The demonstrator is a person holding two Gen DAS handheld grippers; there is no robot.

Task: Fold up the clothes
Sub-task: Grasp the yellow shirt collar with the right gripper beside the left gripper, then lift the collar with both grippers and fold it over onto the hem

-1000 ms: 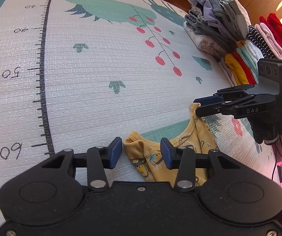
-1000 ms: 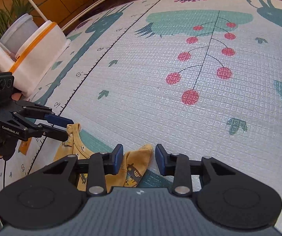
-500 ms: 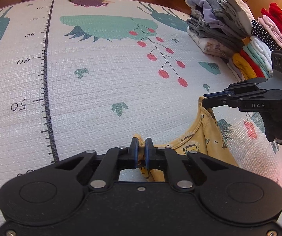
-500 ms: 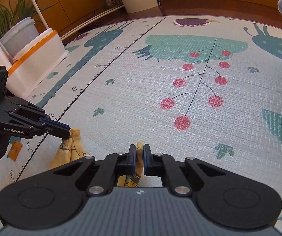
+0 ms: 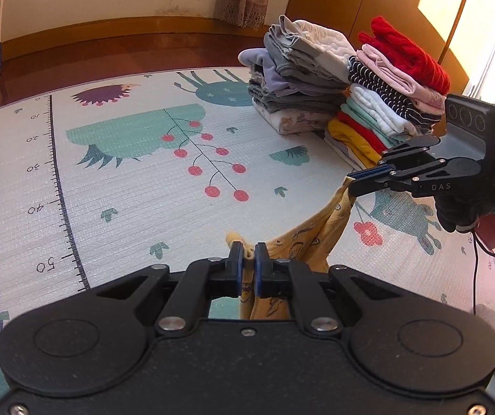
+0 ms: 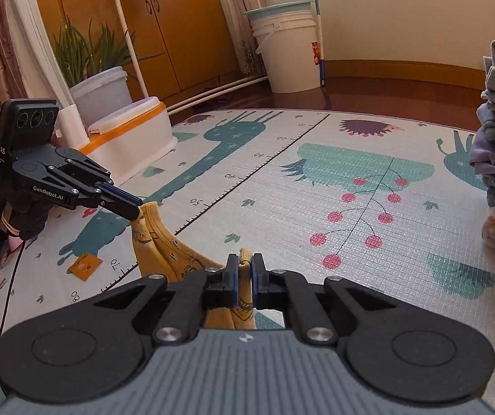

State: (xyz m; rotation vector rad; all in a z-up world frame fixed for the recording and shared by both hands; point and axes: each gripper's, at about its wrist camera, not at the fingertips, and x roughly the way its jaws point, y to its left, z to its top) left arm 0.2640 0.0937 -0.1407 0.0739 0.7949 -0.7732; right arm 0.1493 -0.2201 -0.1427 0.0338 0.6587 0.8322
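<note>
A small yellow printed garment hangs above the play mat, stretched between both grippers. My left gripper is shut on one top corner of it. In the left wrist view my right gripper pinches the other corner, up and to the right. The right wrist view shows the same garment from the other side: my right gripper is shut on its corner, and the left gripper holds the far corner at the left. The garment's lower part is hidden behind the gripper bodies.
Two stacks of folded clothes stand at the mat's far right edge. A white and orange box, a plant pot and a white bucket sit beyond the mat. A small orange card lies on the mat.
Both grippers closed on the garment's top corners, then lifted it off the mat. The views have tilted up and the garment now hangs between them.
</note>
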